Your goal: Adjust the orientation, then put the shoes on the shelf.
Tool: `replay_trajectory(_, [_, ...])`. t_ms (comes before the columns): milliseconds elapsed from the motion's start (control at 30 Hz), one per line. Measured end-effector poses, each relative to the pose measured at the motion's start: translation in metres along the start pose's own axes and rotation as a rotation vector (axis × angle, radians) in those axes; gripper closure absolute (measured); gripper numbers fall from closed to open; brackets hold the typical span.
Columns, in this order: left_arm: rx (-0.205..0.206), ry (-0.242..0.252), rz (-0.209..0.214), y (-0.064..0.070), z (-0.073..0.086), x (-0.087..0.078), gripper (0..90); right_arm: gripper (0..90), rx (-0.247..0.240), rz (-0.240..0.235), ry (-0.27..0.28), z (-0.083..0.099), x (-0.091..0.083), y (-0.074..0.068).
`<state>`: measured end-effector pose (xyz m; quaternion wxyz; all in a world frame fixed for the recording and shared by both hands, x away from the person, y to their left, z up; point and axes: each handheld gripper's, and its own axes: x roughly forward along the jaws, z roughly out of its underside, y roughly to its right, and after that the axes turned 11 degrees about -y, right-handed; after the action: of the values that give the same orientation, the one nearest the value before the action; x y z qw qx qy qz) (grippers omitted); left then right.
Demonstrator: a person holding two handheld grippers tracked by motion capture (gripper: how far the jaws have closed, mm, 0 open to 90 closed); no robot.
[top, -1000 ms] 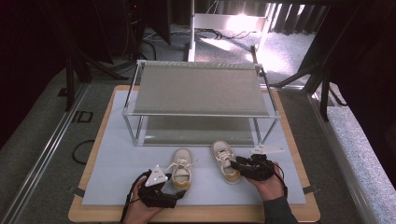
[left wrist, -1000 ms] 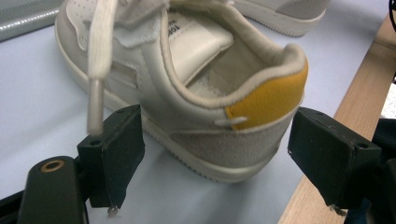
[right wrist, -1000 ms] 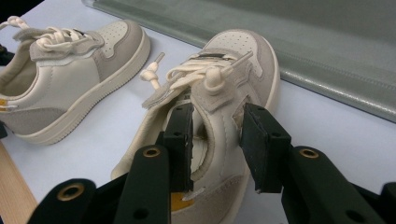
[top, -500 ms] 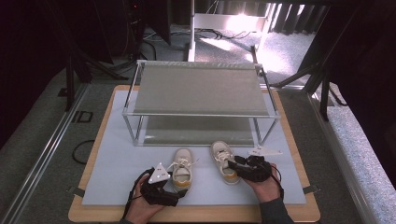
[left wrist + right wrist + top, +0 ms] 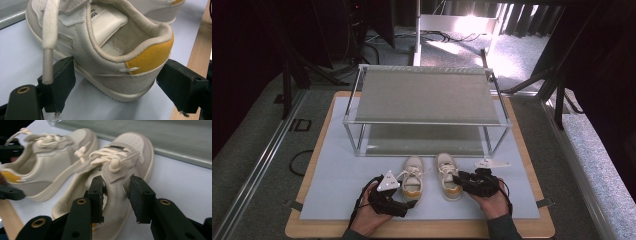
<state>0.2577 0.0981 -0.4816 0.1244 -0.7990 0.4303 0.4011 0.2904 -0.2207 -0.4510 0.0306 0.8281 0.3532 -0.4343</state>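
Note:
A pair of small cream shoes with yellow heel patches stands on the pale mat, toes toward the rack. My left gripper (image 5: 404,204) (image 5: 117,85) has its black jaws pressed against both sides of the heel of the left shoe (image 5: 413,176) (image 5: 107,50); a loose lace hangs over the left jaw. My right gripper (image 5: 463,181) (image 5: 115,195) is shut on the tongue and collar of the right shoe (image 5: 447,172) (image 5: 125,157), just behind its knotted laces. Both shoes rest on the mat.
A two-tier metal rack with grey shelves (image 5: 427,95) stands just beyond the shoes, its lower shelf (image 5: 427,140) close to the toes. The mat (image 5: 337,175) lies on a wooden board whose front edge (image 5: 422,231) runs under my hands.
Both grippers have edged inward onto the shoes. The left shoe has shifted slightly to the right, and the pair stands closer together.

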Motion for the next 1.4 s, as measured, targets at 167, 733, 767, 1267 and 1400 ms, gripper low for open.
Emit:
replay_trajectory(167, [0.016,-0.006,0.011,0.000,-0.005,0.003,15.6,63.6,-0.007,-0.014,-0.011,-0.002,0.006,-0.006])
replay_trajectory(733, [0.029,-0.007,0.020,0.003,-0.009,0.008,16.1,61.9,-0.022,-0.052,-0.025,-0.003,0.010,-0.015])
replay_trajectory(767, [0.029,-0.007,0.021,0.004,-0.009,0.008,16.1,61.7,-0.020,-0.055,-0.024,-0.003,0.010,-0.015])
replay_trajectory(1267, [0.028,-0.003,0.041,0.006,-0.009,0.008,17.5,59.4,-0.007,-0.078,-0.026,-0.003,0.012,-0.017])
replay_trajectory(1400, [0.007,0.025,0.058,0.004,-0.005,-0.002,27.7,56.0,-0.031,-0.068,-0.010,-0.002,0.010,-0.016])
